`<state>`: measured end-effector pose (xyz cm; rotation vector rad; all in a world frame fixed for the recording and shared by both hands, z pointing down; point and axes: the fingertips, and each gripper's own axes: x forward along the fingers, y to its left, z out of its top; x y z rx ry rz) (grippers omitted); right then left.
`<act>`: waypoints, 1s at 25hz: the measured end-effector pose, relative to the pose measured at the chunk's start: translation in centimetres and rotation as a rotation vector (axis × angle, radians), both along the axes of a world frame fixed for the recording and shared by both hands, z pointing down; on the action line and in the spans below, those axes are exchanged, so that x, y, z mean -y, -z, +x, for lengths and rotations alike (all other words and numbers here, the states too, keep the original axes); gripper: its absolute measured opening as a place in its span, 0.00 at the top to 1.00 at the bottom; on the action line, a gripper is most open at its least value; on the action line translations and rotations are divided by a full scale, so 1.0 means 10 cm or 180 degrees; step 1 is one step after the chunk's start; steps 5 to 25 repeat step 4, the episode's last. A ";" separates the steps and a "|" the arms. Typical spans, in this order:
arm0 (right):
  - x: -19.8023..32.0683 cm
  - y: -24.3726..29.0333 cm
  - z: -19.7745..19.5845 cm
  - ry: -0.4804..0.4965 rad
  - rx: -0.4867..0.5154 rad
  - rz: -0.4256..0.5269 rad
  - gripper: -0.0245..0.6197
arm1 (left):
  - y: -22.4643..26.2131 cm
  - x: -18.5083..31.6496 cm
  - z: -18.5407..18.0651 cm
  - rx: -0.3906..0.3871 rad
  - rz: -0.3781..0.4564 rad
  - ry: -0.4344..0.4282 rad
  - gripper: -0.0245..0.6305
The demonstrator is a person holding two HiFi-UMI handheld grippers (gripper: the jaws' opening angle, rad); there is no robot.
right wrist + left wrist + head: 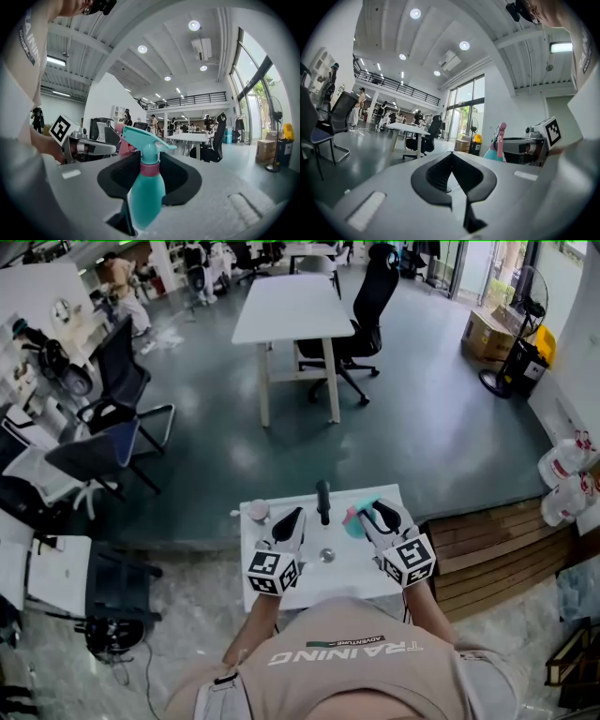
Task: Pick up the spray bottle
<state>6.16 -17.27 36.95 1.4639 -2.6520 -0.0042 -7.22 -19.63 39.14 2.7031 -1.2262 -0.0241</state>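
Right gripper (377,514) is clamped on the spray bottle (143,187). Its black pads sit on both sides of the teal body, below the pink collar. The bottle is upright, dead centre in the right gripper view, nozzle pointing to frame left. In the head view it's lower centre, just right of middle, over the small white table (370,573). Can't tell if its base still touches the top.

Left gripper (451,154) has its jaw tips together with nothing between them. It's held level at the table's left half.

Also on the table:
- dark upright object (323,502), between the two grippers
- small round metal piece (326,555), nearer the person
- small cup-like item (259,512), at the table's upper-left corner
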 end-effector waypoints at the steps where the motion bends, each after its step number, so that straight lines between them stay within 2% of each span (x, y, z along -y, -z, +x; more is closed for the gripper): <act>1: 0.01 -0.01 0.00 -0.0003 -0.0009 -0.0013 0.76 | -0.01 0.01 -0.01 -0.0006 -0.0012 -0.0001 0.94; 25: 0.03 -0.05 0.00 -0.0036 -0.0014 -0.0062 0.76 | -0.03 0.03 -0.02 -0.0005 -0.0046 -0.0022 0.94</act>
